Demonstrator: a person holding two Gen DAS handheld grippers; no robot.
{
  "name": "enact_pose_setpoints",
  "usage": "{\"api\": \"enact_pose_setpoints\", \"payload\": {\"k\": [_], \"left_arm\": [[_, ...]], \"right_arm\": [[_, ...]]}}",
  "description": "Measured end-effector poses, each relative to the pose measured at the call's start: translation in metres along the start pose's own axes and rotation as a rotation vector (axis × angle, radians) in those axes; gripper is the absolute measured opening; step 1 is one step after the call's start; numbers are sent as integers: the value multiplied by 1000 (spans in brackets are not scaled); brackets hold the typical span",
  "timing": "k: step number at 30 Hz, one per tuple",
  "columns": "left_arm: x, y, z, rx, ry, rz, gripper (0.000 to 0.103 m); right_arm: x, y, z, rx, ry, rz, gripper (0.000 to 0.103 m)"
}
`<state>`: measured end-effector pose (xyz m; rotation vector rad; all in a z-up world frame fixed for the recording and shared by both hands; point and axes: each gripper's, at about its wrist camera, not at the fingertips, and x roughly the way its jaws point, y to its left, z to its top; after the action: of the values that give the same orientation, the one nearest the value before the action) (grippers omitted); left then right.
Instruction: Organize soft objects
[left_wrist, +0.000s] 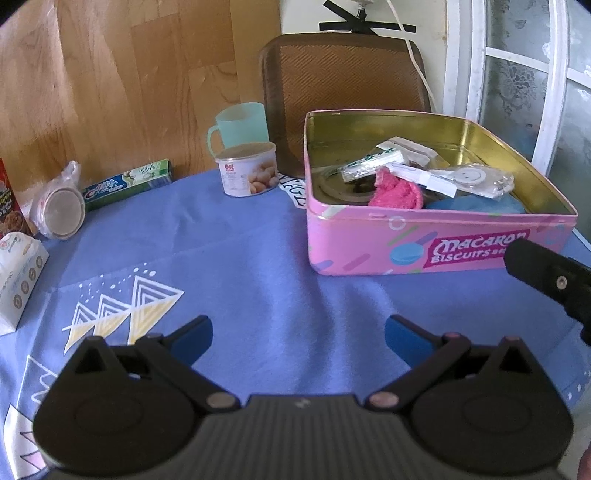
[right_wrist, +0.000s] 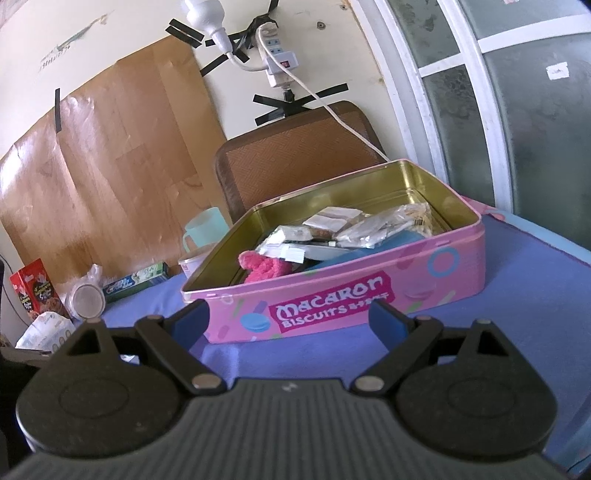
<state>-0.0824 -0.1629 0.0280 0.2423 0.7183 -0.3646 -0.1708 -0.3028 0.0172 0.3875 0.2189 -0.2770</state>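
An open pink Macaron Biscuits tin (left_wrist: 369, 236) (right_wrist: 461, 258) stands on the blue cloth. Inside lie a pink fuzzy soft item (left_wrist: 397, 190) (right_wrist: 264, 267), a blue soft item (left_wrist: 476, 205) (right_wrist: 369, 251) and several clear plastic packets (left_wrist: 469, 179) (right_wrist: 369, 227). My left gripper (left_wrist: 298, 334) is open and empty over the cloth, left of and in front of the tin. My right gripper (right_wrist: 289, 320) is open and empty just in front of the tin's front wall; part of it shows at the right edge of the left wrist view (left_wrist: 550, 280).
At the back left are a teal mug (left_wrist: 242, 123), a white can (left_wrist: 250, 169), a green toothpaste box (left_wrist: 127, 183), a bagged lid (left_wrist: 61, 208), a red box (right_wrist: 35, 290) and a white tissue pack (left_wrist: 18, 280). A brown chair back (left_wrist: 343, 85) stands behind the table.
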Motion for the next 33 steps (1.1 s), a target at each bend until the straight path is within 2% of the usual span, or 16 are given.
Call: {"api": "enact_pose_setpoints", "payload": {"k": [9,33], "left_arm": [[0,5,-1,-8,0,16,103],[-10,3,2,0,-17,-3,103]], "right_arm": [[2,4,0,-19,8,11,95],[0,12,1,-35,8,22,95]]}}
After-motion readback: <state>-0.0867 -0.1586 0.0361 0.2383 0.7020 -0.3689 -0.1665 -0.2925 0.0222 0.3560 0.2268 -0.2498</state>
